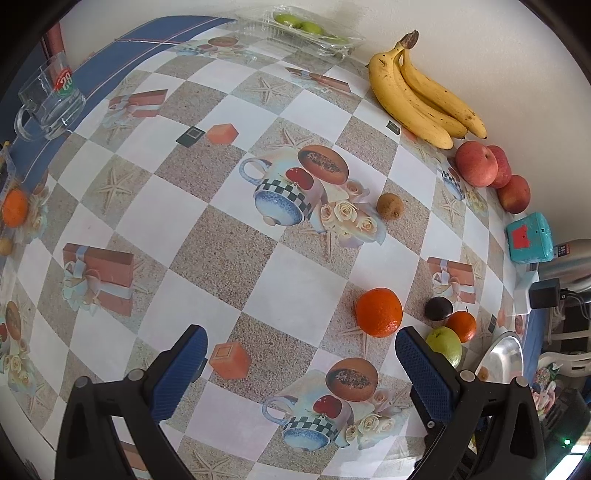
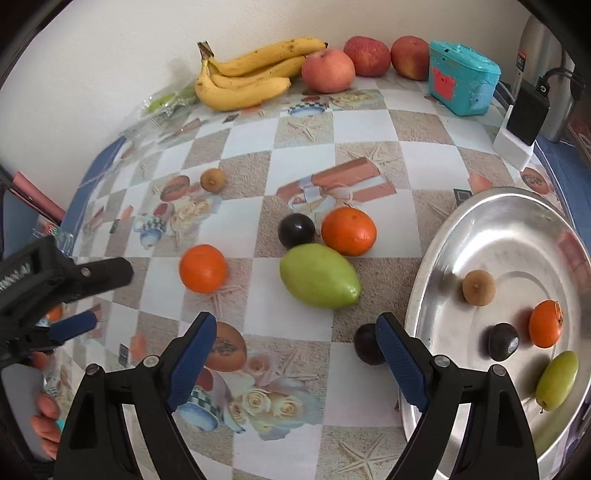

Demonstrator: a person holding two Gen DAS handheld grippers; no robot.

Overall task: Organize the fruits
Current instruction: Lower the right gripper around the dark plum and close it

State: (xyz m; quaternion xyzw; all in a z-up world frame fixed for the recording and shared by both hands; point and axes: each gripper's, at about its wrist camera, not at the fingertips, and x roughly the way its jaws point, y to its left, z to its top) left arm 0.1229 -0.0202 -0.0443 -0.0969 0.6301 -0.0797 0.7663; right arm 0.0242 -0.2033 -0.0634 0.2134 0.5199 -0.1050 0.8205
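Observation:
My right gripper (image 2: 295, 328) hangs open over the patterned tablecloth, nothing between its blue pads. Ahead of it lie a green mango (image 2: 319, 276), an orange (image 2: 203, 268), a second orange (image 2: 349, 231) and a dark plum (image 2: 296, 231). Another dark plum (image 2: 365, 345) rests against the outside of its right finger. The steel plate (image 2: 517, 236) at right holds a brown fruit (image 2: 479, 287), a small orange (image 2: 545, 324), a dark plum (image 2: 503, 341) and a green fruit (image 2: 557, 380). My left gripper (image 1: 301, 341) is open and empty, with an orange (image 1: 379, 312) just ahead of its right finger.
Bananas (image 2: 251, 74) and three apples (image 2: 328, 71) line the wall beside a teal box (image 2: 461, 79). A brown fruit (image 1: 390, 206) lies mid-table. A glass mug (image 1: 51, 99) and an orange (image 1: 14, 208) stand at the left edge. A clear tray of green fruit (image 1: 306, 29) sits at the back.

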